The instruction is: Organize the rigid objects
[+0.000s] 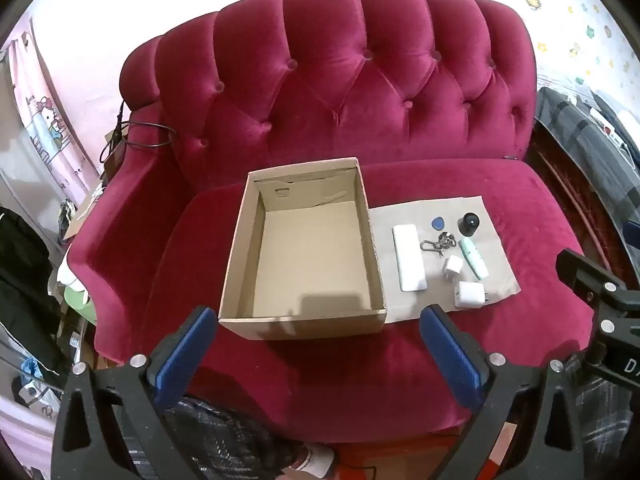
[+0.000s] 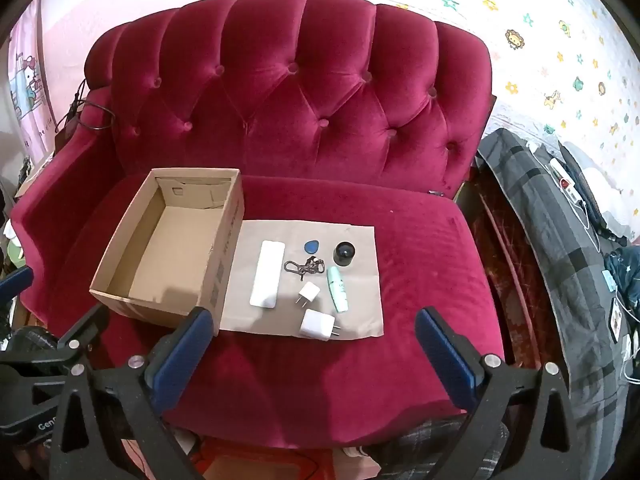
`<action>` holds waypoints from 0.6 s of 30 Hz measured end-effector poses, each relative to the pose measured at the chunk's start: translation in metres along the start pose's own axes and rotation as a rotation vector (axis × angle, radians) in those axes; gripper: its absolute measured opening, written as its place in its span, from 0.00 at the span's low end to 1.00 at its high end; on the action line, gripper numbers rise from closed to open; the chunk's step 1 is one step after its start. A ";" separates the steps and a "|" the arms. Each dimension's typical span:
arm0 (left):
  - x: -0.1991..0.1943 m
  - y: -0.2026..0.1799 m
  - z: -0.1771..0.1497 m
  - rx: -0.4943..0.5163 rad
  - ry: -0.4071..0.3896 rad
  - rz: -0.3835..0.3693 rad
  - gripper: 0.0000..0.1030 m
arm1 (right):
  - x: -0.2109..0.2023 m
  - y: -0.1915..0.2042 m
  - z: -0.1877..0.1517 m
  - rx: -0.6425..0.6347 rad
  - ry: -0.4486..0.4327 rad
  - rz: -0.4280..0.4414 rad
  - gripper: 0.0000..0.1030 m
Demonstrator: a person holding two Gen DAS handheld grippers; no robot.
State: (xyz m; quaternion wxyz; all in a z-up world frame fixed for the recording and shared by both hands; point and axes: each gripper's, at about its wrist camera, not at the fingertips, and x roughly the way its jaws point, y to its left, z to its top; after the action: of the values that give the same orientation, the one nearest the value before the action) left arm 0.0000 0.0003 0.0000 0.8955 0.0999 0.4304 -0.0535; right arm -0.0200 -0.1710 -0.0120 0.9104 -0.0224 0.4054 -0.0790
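Note:
An open, empty cardboard box (image 1: 240, 276) (image 2: 120, 292) stands on the red sofa seat. Right of it a brown paper sheet (image 1: 496, 276) (image 2: 360, 320) holds a long white bar (image 1: 408, 263) (image 2: 267, 274), a key ring (image 1: 438, 242) (image 2: 304, 267), a blue pick (image 1: 438, 223) (image 2: 311, 246), a black cap (image 1: 469, 224) (image 2: 344, 255), a mint tube (image 1: 473, 258) (image 2: 337, 289) and two white plug adapters (image 1: 471, 294) (image 2: 317, 323). My left gripper (image 1: 316, 320) is open before the box. My right gripper (image 2: 314, 322) is open before the sheet.
The tufted red sofa back (image 1: 340, 80) rises behind. A grey plaid blanket (image 2: 560, 260) with cables lies to the right. A black cable (image 1: 136, 136) hangs over the left armrest. Clutter sits on the floor at left.

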 end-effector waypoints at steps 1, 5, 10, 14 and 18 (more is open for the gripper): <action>0.000 0.000 0.000 0.001 0.000 0.002 1.00 | 0.000 0.000 0.000 0.003 -0.003 0.005 1.00; 0.001 0.001 0.000 0.007 -0.001 0.003 1.00 | 0.001 -0.001 0.001 -0.006 -0.002 0.002 1.00; -0.001 -0.001 0.001 0.016 -0.003 0.012 1.00 | -0.002 -0.001 0.001 -0.002 -0.010 0.006 1.00; 0.001 -0.001 0.004 0.014 -0.002 0.012 1.00 | -0.002 0.000 0.000 -0.001 -0.009 0.003 1.00; -0.002 -0.003 -0.001 0.019 -0.012 0.011 1.00 | -0.002 0.001 0.000 0.000 -0.009 0.002 1.00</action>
State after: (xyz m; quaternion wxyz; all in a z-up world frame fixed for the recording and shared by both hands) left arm -0.0029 -0.0020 0.0004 0.8974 0.1105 0.4237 -0.0532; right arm -0.0209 -0.1698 -0.0103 0.9123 -0.0225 0.4015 -0.0781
